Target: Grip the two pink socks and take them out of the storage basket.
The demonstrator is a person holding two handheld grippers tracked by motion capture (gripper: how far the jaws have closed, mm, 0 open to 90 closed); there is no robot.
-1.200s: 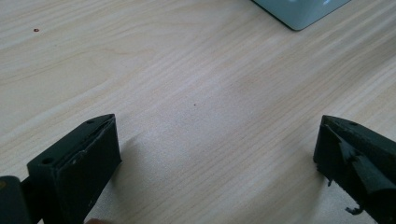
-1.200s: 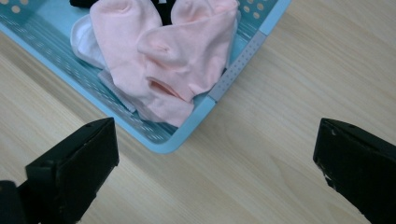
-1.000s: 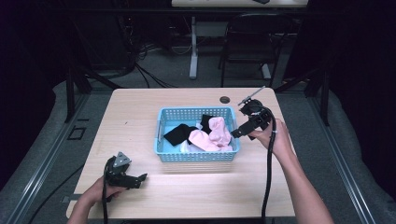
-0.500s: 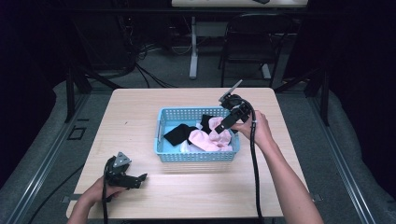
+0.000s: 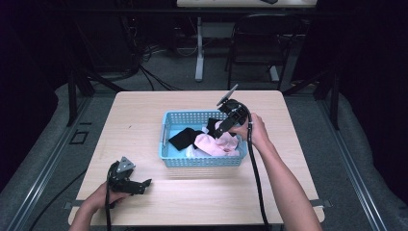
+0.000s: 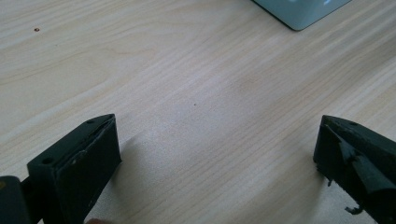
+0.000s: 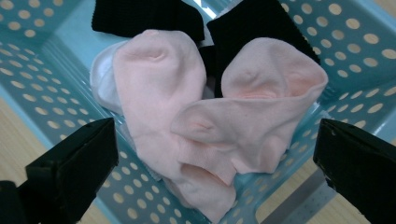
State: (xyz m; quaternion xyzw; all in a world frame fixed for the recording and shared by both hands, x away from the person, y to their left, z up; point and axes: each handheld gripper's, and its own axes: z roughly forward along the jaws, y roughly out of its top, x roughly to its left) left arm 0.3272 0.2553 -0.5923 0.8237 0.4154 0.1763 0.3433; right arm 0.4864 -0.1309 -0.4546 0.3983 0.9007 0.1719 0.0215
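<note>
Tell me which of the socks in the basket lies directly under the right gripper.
The pink sock, on top of the pile; the black socks lie farther off, beyond it.

Left gripper (image 5: 139, 185) low, jaws wide; right gripper (image 5: 216, 129) raised, jaws wide.

In the high view the wooden surface (image 5: 144, 120) is lit evenly from above, while the room around it falls into deep darkness, with the floor and chair barely readable. That view is soft and somewhat grainy. The left gripper view is bright and fairly sharp on the wood grain; soft shadows lie beside each jaw, whose near ends blur. The right gripper view is well lit, with a cool bluish cast on the basket (image 7: 42, 98); the pink socks (image 7: 210, 126) are crisp.
</note>
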